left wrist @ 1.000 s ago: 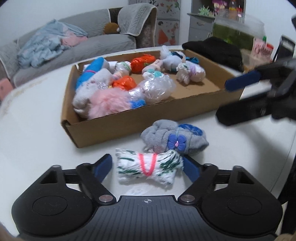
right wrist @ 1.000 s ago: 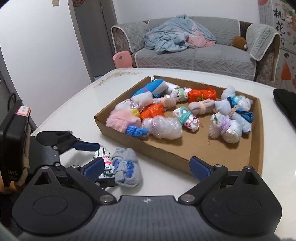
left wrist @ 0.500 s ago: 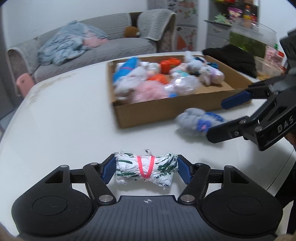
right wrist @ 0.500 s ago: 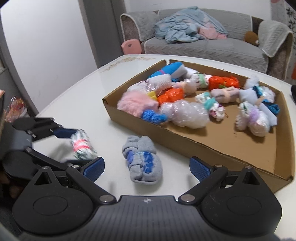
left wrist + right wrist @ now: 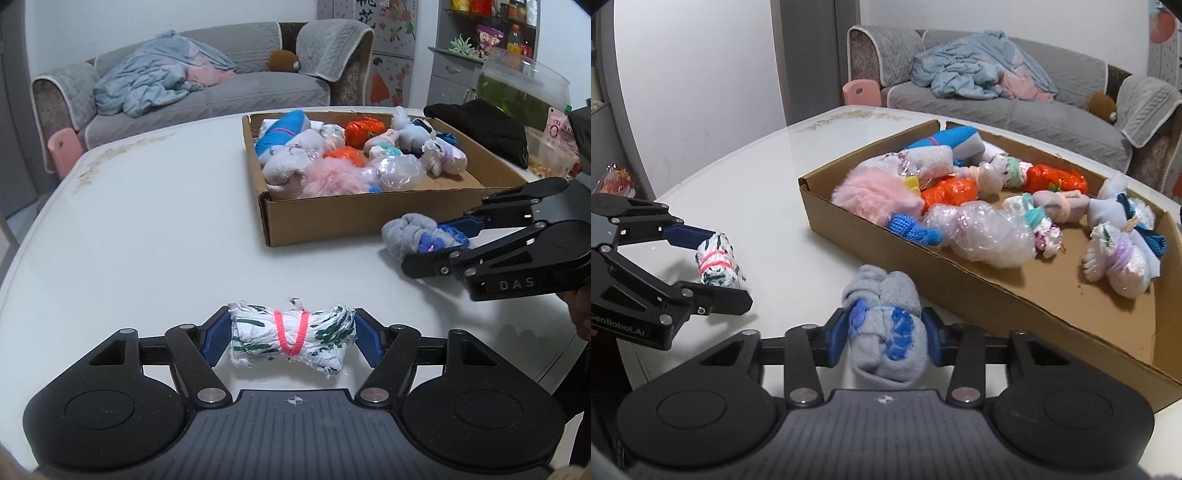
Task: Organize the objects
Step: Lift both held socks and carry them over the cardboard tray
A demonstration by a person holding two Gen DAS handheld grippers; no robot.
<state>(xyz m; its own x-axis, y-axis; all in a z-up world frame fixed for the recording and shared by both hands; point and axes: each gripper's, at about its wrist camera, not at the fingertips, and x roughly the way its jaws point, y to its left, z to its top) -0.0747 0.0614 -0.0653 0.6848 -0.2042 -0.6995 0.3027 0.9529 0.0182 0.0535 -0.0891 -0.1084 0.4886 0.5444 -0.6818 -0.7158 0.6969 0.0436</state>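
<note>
The grey sock bundle is now being clamped between the right gripper pads, which were standing wide apart a moment ago. The white-and-green bundle is being kept pinched in the left gripper over the table. Both are being readied for placing, probably in the cardboard tray beyond.

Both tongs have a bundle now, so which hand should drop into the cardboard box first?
Right, probably. The right tongs grip the grey sock bundle right beside the cardboard box. The left tongs hold the white-green bundle farther out on the table.
</note>
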